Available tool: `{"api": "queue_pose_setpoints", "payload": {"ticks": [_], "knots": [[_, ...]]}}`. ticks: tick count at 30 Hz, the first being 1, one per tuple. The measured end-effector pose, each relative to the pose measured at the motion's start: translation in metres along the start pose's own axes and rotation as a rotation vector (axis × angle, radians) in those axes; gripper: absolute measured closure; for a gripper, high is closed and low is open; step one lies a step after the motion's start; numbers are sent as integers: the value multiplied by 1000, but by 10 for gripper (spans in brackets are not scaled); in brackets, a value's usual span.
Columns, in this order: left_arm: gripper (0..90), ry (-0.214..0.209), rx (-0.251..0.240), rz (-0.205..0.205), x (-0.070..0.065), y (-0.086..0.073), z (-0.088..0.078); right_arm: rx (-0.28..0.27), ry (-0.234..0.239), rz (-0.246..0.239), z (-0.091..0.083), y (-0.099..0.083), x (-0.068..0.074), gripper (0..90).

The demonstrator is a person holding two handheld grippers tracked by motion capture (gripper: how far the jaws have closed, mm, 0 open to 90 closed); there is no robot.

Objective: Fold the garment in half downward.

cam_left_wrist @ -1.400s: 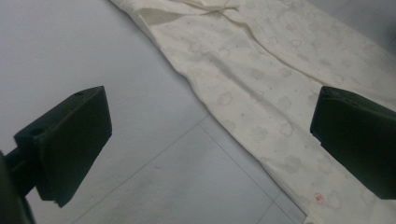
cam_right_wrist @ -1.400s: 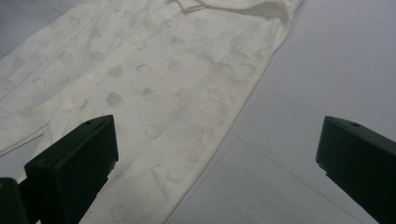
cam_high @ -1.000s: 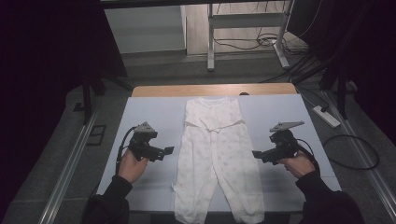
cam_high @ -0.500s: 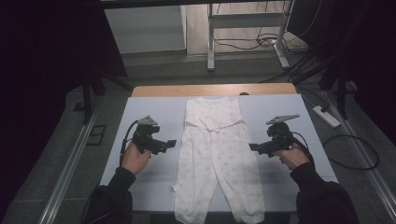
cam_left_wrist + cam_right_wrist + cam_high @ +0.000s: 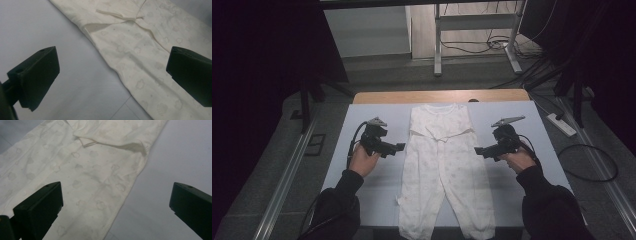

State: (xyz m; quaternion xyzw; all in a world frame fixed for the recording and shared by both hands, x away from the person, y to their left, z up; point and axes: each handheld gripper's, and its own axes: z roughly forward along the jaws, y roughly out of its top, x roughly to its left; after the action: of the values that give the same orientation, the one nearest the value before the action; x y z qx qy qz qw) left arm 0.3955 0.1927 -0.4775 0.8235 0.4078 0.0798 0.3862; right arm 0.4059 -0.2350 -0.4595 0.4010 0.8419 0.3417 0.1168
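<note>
On the pale grey table mat (image 5: pixel 377 185) one cream printed baby romper (image 5: pixel 441 165) lies flat down the middle, neck at twelve o'clock and both legs at six, reaching the near edge. My left gripper (image 5: pixel 398 147) hangs at nine o'clock of it and my right gripper (image 5: pixel 478 150) at three, both with jaws spread wide and holding nothing. Bare mat lies open outside each side hem (image 5: pixel 120 205), so I count one garment, two grippers.

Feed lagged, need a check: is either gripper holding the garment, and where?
Nothing is held: left gripper and right gripper are open beside the garment.
</note>
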Motion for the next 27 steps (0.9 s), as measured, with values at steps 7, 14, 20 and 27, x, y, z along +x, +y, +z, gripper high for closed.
{"api": "queue_pose_setpoints", "payload": {"ticks": [7,14,20,27], "knots": [[0,5,25,12,4,9,12,-9,-5,17,8,10,-6,0],[0,10,34,10,10,15,19,1,-7,25,16,19,-12,0],[0,12,31,-5,15,20,23,7,-5,35,23,24,-16,0],[0,12,28,-13,22,25,30,10,1,58,30,32,-22,0]]}}
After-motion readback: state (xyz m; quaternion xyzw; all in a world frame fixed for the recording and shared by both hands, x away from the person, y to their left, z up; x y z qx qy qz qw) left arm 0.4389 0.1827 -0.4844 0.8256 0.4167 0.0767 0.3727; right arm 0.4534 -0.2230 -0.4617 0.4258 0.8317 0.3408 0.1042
